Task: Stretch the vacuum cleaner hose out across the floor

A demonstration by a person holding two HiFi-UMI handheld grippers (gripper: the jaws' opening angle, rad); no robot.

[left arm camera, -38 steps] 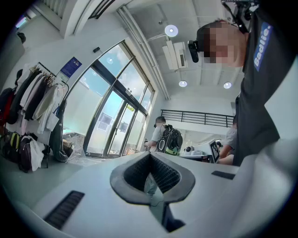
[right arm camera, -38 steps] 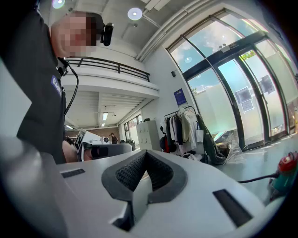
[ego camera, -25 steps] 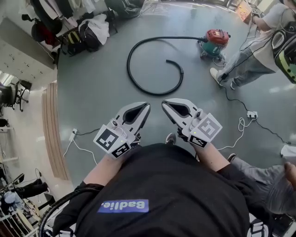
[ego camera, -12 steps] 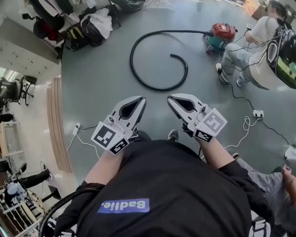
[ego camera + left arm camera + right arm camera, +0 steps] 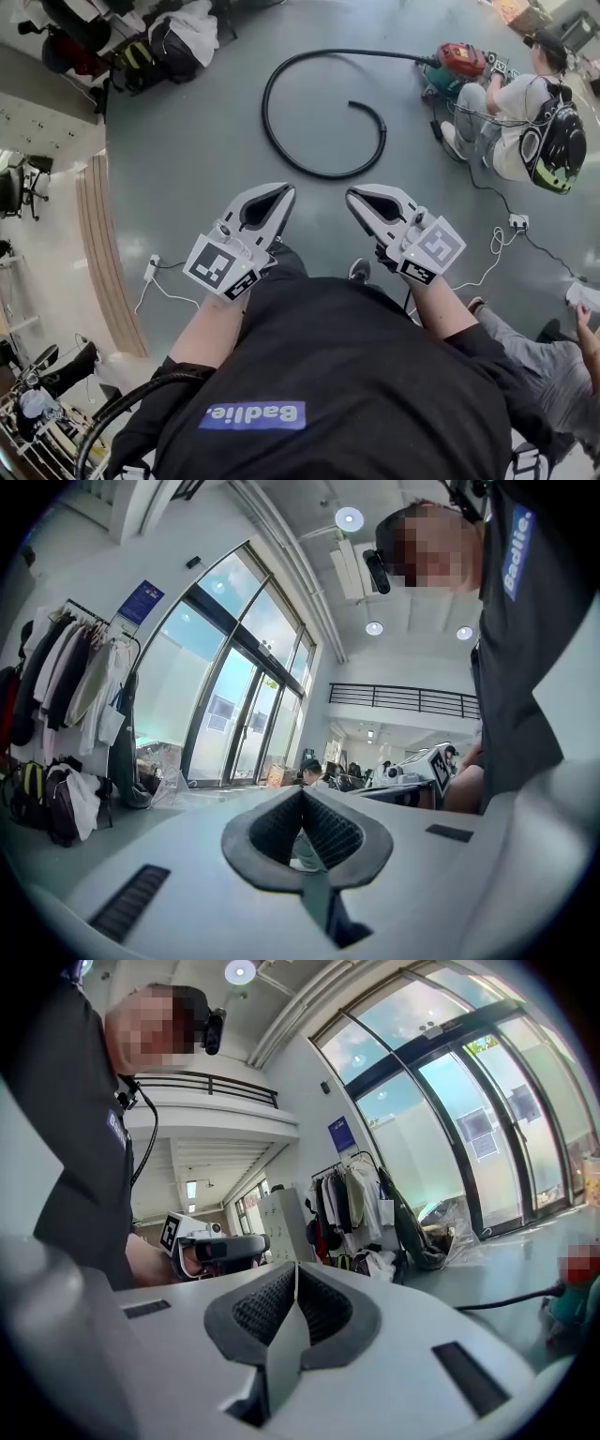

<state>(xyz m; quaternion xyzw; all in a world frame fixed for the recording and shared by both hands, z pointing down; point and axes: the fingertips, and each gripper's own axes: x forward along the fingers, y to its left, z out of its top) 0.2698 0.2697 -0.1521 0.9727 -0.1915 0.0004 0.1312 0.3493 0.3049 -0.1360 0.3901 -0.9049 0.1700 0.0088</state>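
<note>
Your left gripper (image 5: 287,188): jaws shut together, nothing held, level before your chest. Your right gripper (image 5: 352,193): likewise shut and empty, just beside it. Vacuum cleaner hose (image 5: 265,108): black, curled in an open loop on the grey floor (image 5: 187,141) ahead, well apart from both grippers, with one end at the red-topped vacuum cleaner (image 5: 459,62).

The hose (image 5: 323,174) lies coiled on the floor (image 5: 187,169), ahead of the left gripper (image 5: 284,190) and right gripper (image 5: 352,195). Its far end runs right to the vacuum (image 5: 461,59), just beside a person (image 5: 525,103). Bags (image 5: 178,42) sit far left.
</note>
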